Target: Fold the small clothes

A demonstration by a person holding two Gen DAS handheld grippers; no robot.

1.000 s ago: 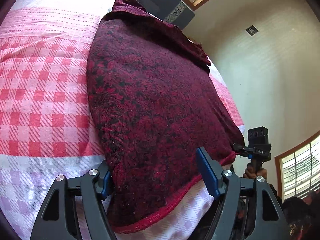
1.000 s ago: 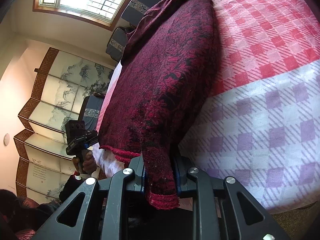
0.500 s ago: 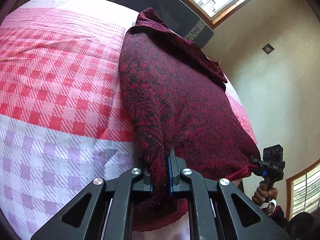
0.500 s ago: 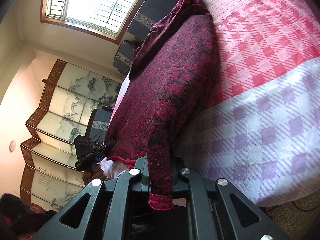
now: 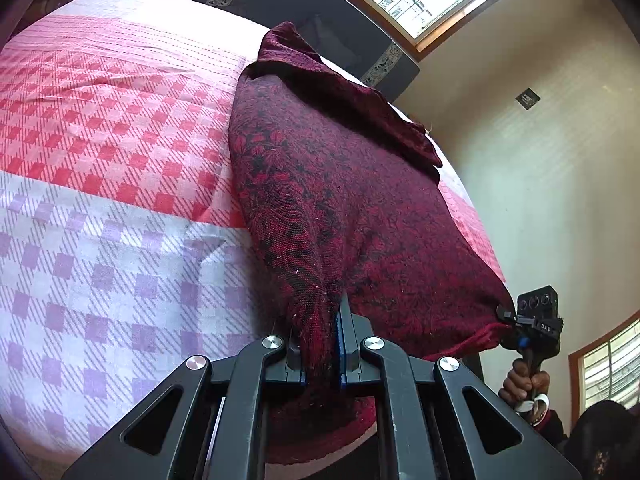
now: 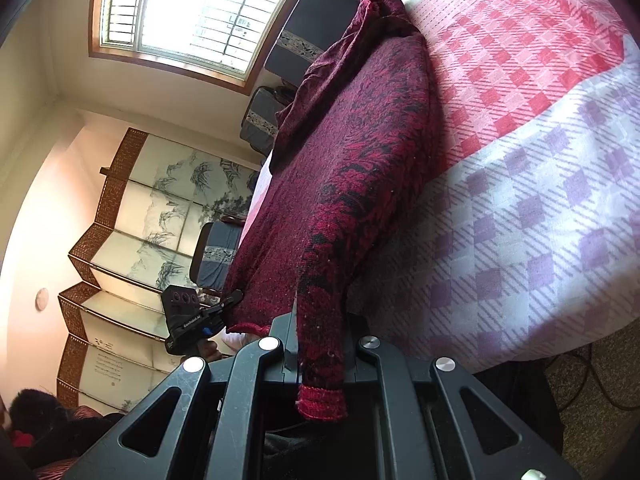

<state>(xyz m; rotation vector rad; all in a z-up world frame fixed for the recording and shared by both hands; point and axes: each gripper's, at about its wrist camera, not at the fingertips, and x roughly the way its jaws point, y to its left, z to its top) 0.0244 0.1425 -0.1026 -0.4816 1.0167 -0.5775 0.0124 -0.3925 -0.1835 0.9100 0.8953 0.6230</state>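
Observation:
A dark red patterned knit garment (image 5: 340, 184) lies lengthwise on a checked bedspread (image 5: 112, 168). My left gripper (image 5: 320, 344) is shut on one bottom corner of it, and the cloth rises in a ridge between the pads. In the right wrist view my right gripper (image 6: 320, 344) is shut on the other bottom corner of the garment (image 6: 352, 168), whose red hem hangs below the jaws. Each view shows the other gripper pinching the far corner: the right gripper (image 5: 508, 316) and the left gripper (image 6: 234, 298). The hem is stretched between them, lifted off the bed.
The bedspread (image 6: 540, 200) is red-checked farther away and purple-checked near me. A dark headboard (image 5: 320, 12) stands behind the bed, a folding painted screen (image 6: 132, 232) and dark chairs (image 6: 216, 256) beside it. A person's hand (image 5: 524, 380) grips the right tool's handle.
The left gripper's jaws, wide open around the hem a second ago, have shut on the cloth. Both grippers have drawn the bottom hem back and slightly up, bunching it.

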